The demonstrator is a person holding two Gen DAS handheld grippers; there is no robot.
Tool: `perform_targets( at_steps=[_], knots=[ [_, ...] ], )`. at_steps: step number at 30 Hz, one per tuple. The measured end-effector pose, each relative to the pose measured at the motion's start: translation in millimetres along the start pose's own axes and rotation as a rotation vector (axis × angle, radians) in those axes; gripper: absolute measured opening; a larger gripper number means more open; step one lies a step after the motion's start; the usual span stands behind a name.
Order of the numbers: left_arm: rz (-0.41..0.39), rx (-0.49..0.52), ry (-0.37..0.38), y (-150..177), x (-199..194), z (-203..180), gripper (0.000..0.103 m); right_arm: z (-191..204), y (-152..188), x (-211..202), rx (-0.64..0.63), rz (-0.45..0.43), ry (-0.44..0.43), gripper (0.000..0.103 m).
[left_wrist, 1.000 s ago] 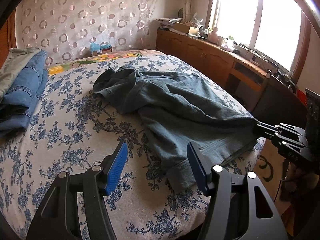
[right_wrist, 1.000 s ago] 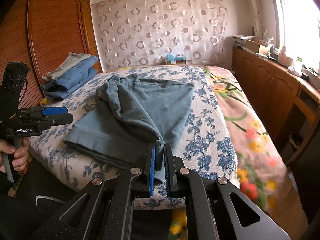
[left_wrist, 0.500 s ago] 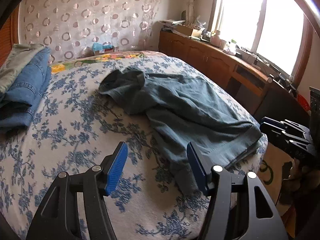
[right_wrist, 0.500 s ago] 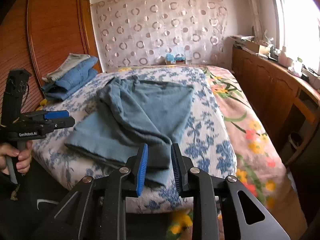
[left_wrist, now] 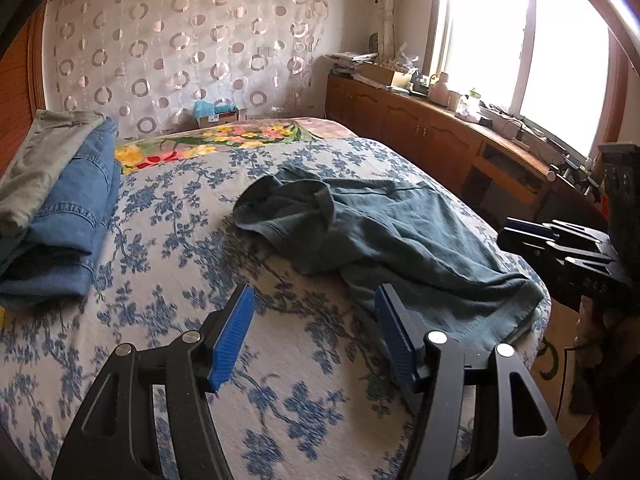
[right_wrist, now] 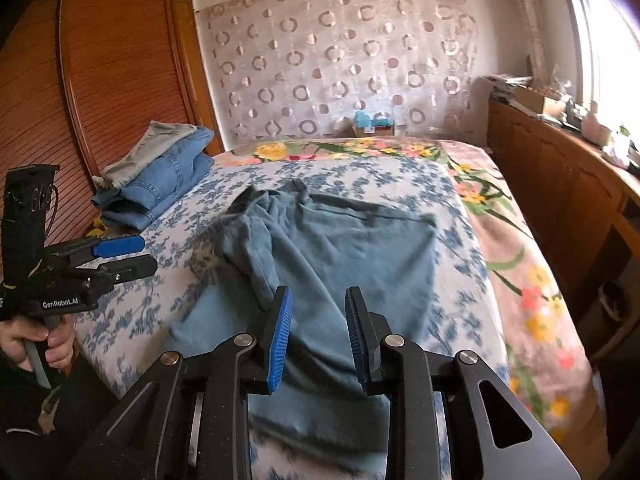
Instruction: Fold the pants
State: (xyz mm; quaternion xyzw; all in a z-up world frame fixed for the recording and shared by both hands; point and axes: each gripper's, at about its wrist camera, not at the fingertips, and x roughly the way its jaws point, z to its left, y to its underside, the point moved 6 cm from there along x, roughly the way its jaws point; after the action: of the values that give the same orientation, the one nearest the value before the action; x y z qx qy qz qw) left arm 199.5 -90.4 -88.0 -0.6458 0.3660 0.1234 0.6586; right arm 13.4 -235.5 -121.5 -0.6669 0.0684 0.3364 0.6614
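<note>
A grey-blue pair of pants lies rumpled on the blue-flowered bed, its hem near the bed's front right edge. It also shows in the right wrist view, one leg draped over the other. My left gripper is open and empty above the bedspread, left of the pant hem. My right gripper is open and empty just above the pant leg at the bed's edge. It also shows in the left wrist view at the right, and the left gripper shows in the right wrist view.
A stack of folded jeans lies on the bed's far left, also in the right wrist view. A wooden cabinet with clutter runs under the window on the right. A wooden wardrobe stands left of the bed.
My right gripper let go of the pant leg and opened; the leg dropped onto the bed. Both grippers have drawn back slightly from the pants.
</note>
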Motion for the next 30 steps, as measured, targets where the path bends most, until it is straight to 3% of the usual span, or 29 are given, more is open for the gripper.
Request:
perform_targets(
  at_steps=[4, 15, 30],
  knots=[
    [0.001, 0.007, -0.008, -6.2, 5.8, 10.1, 0.064, 8.1, -11.5, 19.4, -0.013, 0.013, -0.018, 0.034],
    [0.019, 0.016, -0.010, -16.8, 30.6, 32.7, 0.064, 17.5, -40.1, 85.3, -0.061, 0.108, -0.053, 0.034],
    [0.051, 0.019, -0.004, -10.2, 49.7, 43.1, 0.064, 30.8, -57.2, 141.9, -0.090, 0.211, -0.104, 0.034]
  ],
)
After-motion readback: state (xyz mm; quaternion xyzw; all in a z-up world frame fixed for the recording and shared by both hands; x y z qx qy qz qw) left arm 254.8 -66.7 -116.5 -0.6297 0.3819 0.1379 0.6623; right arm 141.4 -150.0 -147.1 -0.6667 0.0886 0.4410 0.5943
